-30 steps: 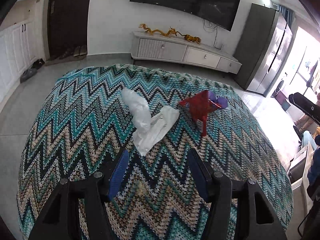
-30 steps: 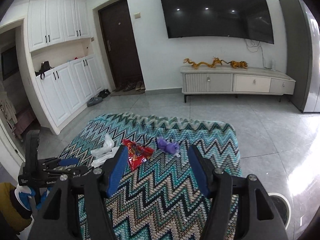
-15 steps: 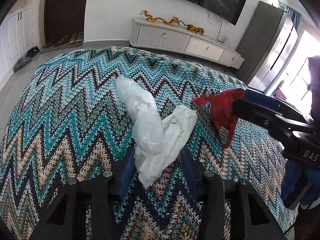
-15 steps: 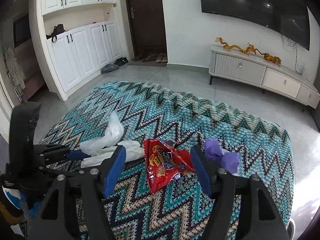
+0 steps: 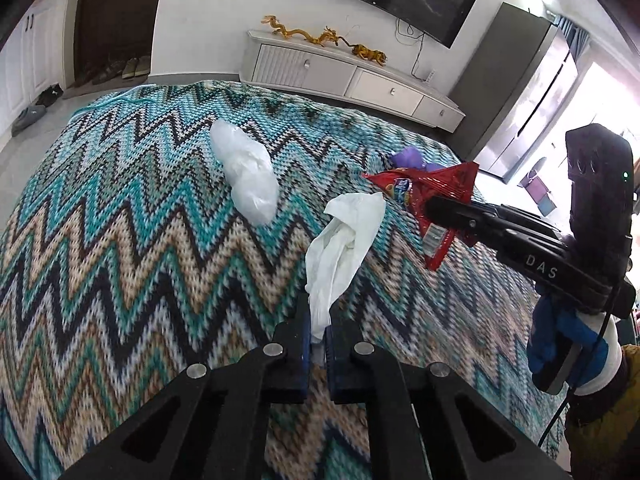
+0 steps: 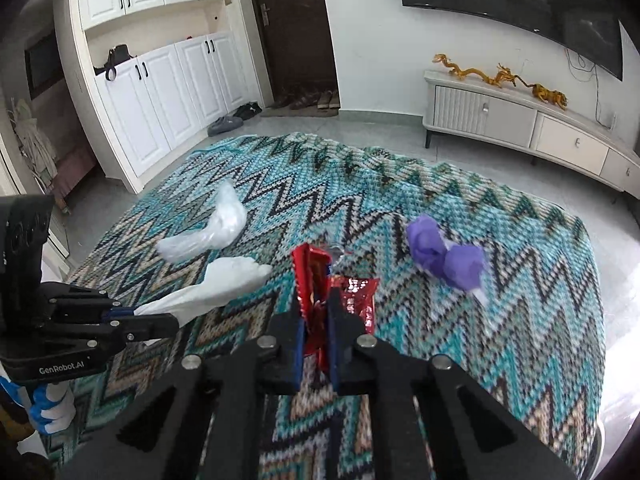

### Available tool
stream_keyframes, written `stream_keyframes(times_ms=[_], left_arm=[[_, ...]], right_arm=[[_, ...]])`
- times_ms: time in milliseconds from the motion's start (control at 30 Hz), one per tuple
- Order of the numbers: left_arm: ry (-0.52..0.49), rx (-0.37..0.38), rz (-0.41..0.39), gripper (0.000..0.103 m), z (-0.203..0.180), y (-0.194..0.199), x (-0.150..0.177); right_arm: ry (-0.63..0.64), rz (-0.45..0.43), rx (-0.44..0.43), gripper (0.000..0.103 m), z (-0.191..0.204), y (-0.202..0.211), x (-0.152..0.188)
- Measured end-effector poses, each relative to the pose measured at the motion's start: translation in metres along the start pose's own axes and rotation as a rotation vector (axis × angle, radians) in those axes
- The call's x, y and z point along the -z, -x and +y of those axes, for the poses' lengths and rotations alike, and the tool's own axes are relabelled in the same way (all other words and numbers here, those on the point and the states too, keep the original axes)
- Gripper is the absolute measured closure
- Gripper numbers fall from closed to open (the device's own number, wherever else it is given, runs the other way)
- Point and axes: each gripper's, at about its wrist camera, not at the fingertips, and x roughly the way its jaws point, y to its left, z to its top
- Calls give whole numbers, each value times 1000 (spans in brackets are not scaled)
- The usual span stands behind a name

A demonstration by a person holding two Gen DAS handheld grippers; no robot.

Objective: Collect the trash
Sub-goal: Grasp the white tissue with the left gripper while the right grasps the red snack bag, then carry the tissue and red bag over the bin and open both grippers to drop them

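My left gripper is shut on a crumpled white tissue and holds it above the zigzag blanket; it also shows in the right wrist view with the tissue. My right gripper is shut on a red snack wrapper, seen in the left wrist view as well. A clear plastic bag and a purple crumpled wrapper lie on the blanket.
The blanket covers a raised surface with tiled floor around it. A white TV cabinet stands at the far wall under a TV. White cupboards and a dark door are at the left.
Both grippers closed: the left on the white tissue and the right on the red wrapper. Both pieces are lifted off the blanket; the plastic bag stays behind.
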Motion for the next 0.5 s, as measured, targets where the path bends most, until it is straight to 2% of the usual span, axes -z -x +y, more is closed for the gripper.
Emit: stream_keyframes(times_ms=[267,500], left_arm=[[-26,-2,-70,97,-30,51,10],[-106,26,-137,97,-80,85,8]], right_arm=[[-58,-93,6,95,-11,83,29],[-111,-206,53,95,-30,173,61]])
